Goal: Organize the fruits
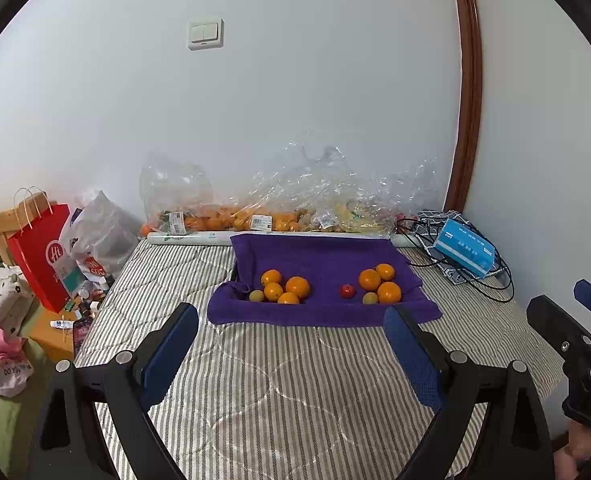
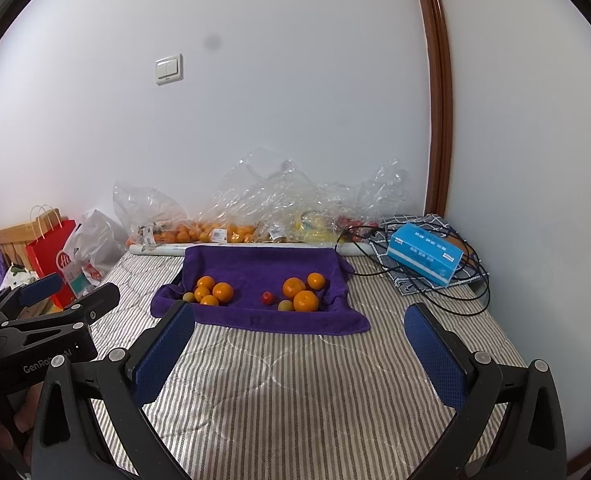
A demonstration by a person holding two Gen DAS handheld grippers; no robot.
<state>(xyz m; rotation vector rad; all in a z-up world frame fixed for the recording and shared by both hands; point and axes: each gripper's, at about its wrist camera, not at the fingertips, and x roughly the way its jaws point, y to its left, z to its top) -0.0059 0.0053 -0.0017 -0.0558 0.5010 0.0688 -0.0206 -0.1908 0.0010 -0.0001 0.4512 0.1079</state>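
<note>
Hovering low in frame, left tongs [image 1: 291,340] and right tongs [image 2: 299,340] (both wide open, empty), oranges [image 1: 287,288] mid-frame on purple towel [image 1: 319,252].

Both feeds reach me evenly lit by soft, cool indoor light with no hard shadows; I can't place the source. The white wall [image 1: 295,92] reads bright but not blown out, greying toward the lens rim. Fisheye bending is strong: the brown door frame [image 1: 469,92] bows into an arc, and black vignette fills the corners. On the right wrist view I see a dark smudge [image 2: 212,42] on the wall area, likely on the lens. The clear plastic bags [image 1: 295,184] throw small glints. The centre is sharp; my near gripper pads [image 2: 163,356] look slightly soft.
</note>
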